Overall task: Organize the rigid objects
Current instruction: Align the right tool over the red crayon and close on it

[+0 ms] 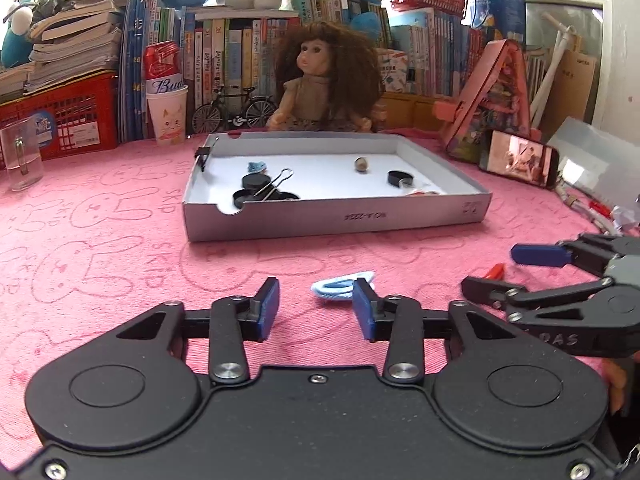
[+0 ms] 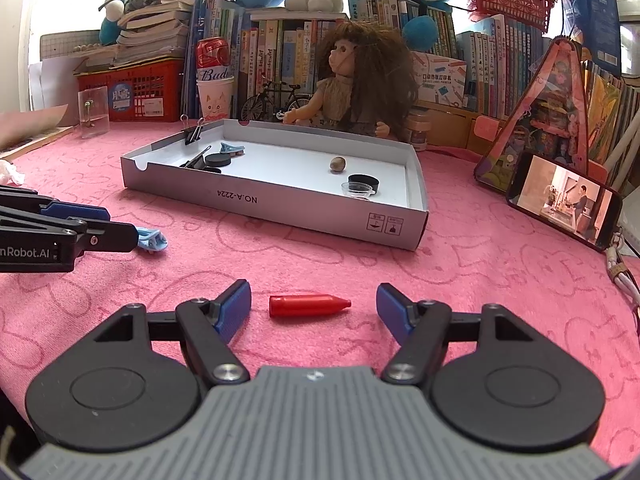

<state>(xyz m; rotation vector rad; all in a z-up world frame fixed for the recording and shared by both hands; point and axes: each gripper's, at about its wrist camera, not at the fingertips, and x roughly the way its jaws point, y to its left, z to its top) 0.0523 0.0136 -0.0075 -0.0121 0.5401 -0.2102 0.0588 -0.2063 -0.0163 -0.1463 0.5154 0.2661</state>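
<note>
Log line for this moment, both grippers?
left gripper: open, blue clip between fingers | right gripper: open, red cap between fingers | tray: ahead

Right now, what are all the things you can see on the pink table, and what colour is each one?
box: one, white, open, middle of the pink cloth
lids: several, black, inside the box
binder clips: one black on the box wall, another inside
nut: one, brown, inside the box
hair clips: two, light blue, one in the box, one on the cloth between the left gripper's fingers
pen cap: one, red, on the cloth between the right gripper's fingers
doll: one, brown hair, behind the box
phone: one, screen on, right side
books: many, along the back
left gripper: one, black with blue pads, open
right gripper: one, same colours, open
</note>
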